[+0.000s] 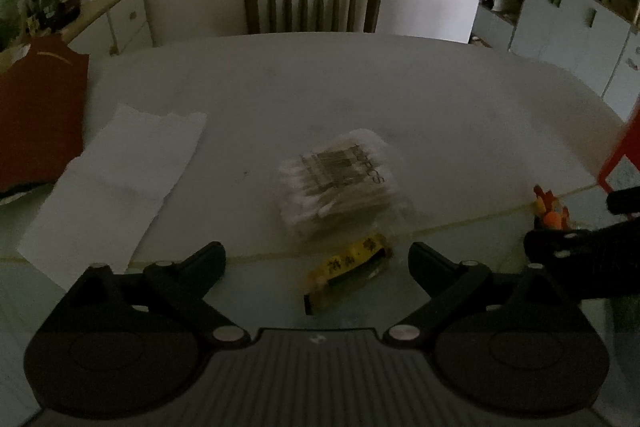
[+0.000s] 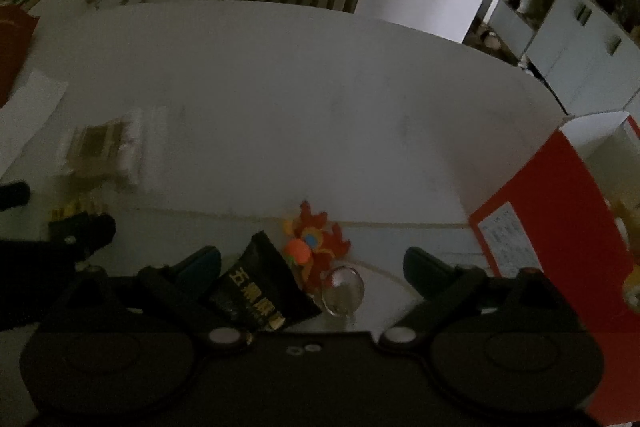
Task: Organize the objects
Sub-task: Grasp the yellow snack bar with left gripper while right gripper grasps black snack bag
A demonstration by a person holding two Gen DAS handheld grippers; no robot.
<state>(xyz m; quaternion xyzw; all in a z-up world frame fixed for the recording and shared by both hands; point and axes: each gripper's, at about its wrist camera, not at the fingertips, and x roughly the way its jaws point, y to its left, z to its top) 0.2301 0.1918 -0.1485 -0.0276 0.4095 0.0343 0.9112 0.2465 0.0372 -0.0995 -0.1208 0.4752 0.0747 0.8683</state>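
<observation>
1. The left hand-held gripper [image 1: 316,259] hangs wide open and empty over the tabletop [image 1: 360,87].
2. Just ahead, slightly right of centre, lies a yellow packet [image 1: 347,273], its long axis slanting up to the right; a bag of cotton swabs [image 1: 340,183] sits just beyond.
3. The right hand-held gripper [image 2: 312,267] also gapes open, a black packet [image 2: 260,287] and toy [image 2: 316,243] between its fingers, a red box [image 2: 560,219] to its right.
</observation>
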